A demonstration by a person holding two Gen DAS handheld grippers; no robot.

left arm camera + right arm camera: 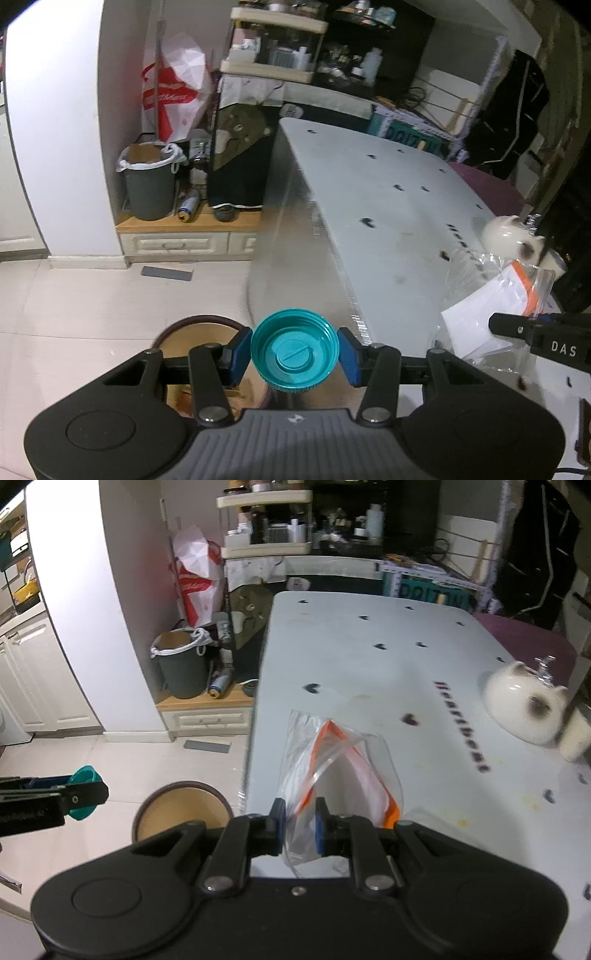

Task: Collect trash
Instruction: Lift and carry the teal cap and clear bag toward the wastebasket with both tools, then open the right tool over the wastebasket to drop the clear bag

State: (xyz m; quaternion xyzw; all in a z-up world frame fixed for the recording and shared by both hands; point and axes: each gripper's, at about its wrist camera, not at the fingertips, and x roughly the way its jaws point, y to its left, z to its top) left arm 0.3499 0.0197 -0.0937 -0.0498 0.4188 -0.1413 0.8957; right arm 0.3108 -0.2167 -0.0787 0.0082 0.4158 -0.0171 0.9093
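My left gripper [294,355] is shut on a teal screw cap [294,352], open side facing the camera, held off the left edge of the white table [388,206] above a round brown-rimmed bin [177,332] on the floor. In the right wrist view the left gripper [86,794] with the cap [84,775] shows at the left, beside the bin [181,812]. My right gripper [299,827] is shut on a clear zip bag with an orange strip [332,760], holding it over the table's near edge [424,709]. The bag also shows in the left wrist view [491,306].
A white ceramic teapot [524,709] sits on the table's right side. A grey lined trash can [183,664] stands on a low wooden step by the wall, with a spray can [220,682] beside it. Cluttered shelves [266,520] and a red-white bag [197,579] stand behind.
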